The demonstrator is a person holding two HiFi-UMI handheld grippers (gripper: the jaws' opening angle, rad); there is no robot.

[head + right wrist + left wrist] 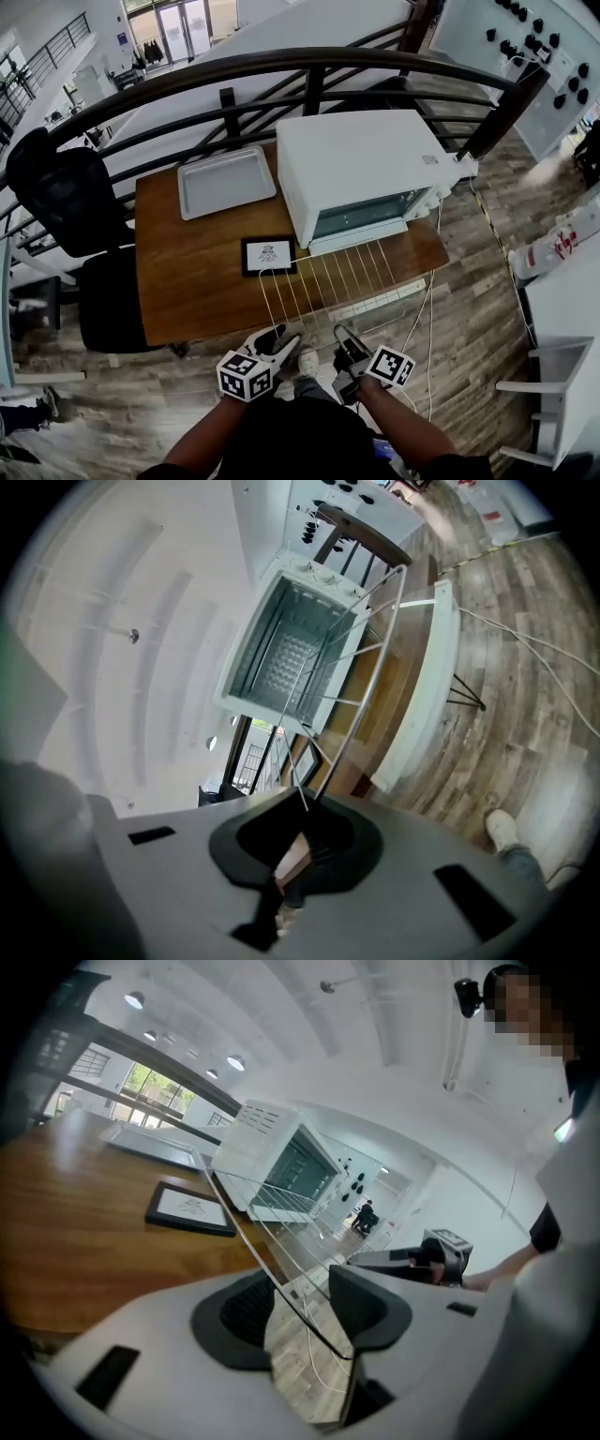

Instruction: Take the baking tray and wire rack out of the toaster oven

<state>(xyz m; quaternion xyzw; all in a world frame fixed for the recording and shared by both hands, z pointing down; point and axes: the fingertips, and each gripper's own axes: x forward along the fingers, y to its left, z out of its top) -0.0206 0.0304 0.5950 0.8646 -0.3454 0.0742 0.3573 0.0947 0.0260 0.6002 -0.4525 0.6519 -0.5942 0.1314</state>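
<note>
Straddling the faint wire rack (328,279), left gripper (302,1303) gapes; right gripper (298,840) pinches it.

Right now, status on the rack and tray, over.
Right gripper shut on wire rack; left gripper open, rim between jaws. Rack out of toaster oven. Baking tray on table. Nothing blocking.

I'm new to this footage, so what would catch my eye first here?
The wire rack, out of the toaster oven, juts off the table, with the right claw shut on it and the left claw open around its rim. The baking tray lies on the table, left of the oven.
</note>
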